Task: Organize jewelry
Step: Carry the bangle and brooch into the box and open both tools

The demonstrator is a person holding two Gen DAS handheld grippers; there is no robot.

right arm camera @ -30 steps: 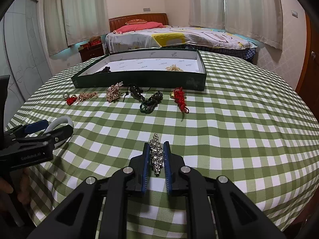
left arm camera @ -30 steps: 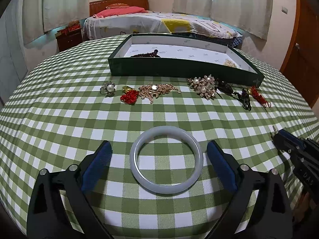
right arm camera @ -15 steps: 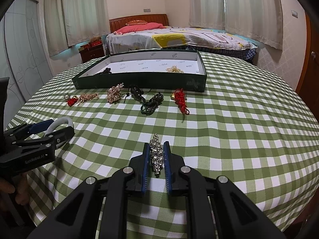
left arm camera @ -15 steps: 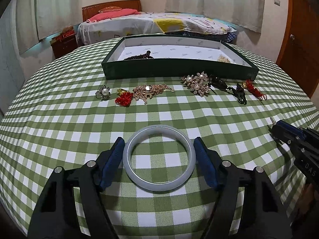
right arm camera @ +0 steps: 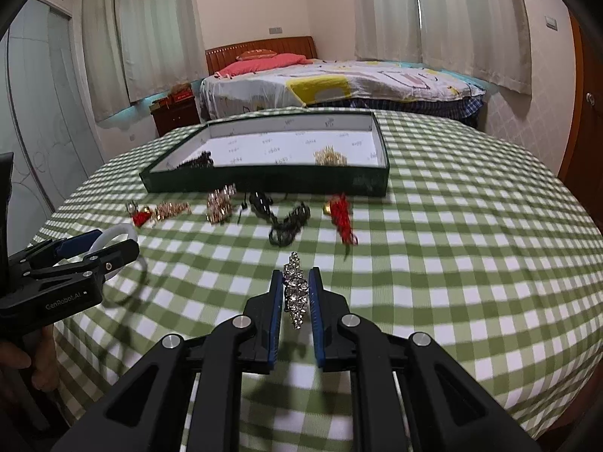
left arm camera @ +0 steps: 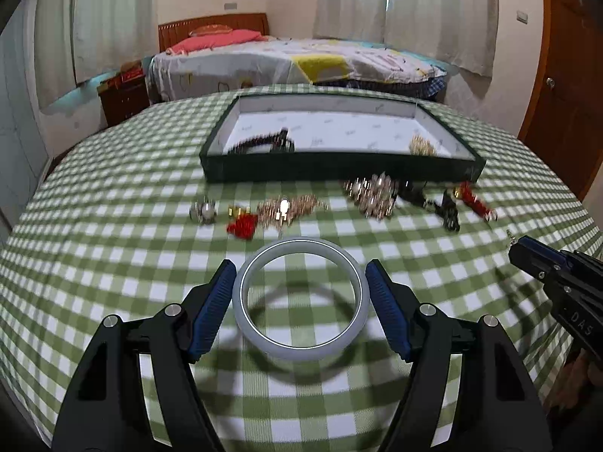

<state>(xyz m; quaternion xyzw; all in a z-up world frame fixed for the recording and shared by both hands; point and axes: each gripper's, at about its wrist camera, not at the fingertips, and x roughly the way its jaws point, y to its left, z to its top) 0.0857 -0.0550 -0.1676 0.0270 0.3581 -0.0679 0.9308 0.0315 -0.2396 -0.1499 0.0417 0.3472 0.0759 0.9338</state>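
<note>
A pale grey-white bangle (left arm camera: 301, 351) hangs just above the checked cloth, casting a ring shadow, with my left gripper (left arm camera: 299, 265) shut on it, both blue pads pressing its sides. In the right wrist view the left gripper (right arm camera: 94, 248) and the bangle (right arm camera: 115, 234) show at the left edge. My right gripper (right arm camera: 296, 275) is shut on a silver rhinestone brooch (right arm camera: 295, 295), held lengthwise between the pads. The right gripper (left arm camera: 527, 250) also enters the left wrist view from the right.
A shallow green box (left arm camera: 339, 168) with a white floor stands at the far middle, holding a dark bead string (left arm camera: 264, 141) and a gold piece (left arm camera: 422, 145). Before it lie a pearl ring (left arm camera: 203, 211), red charm (left arm camera: 243, 224), gold chain (left arm camera: 286, 207), pearl brooch (left arm camera: 373, 192), black cord (left arm camera: 444, 211) and red tassel (left arm camera: 475, 200).
The left jaws closed from wide apart onto the bangle, which has come up off the cloth. The right gripper stays shut on the brooch.
</note>
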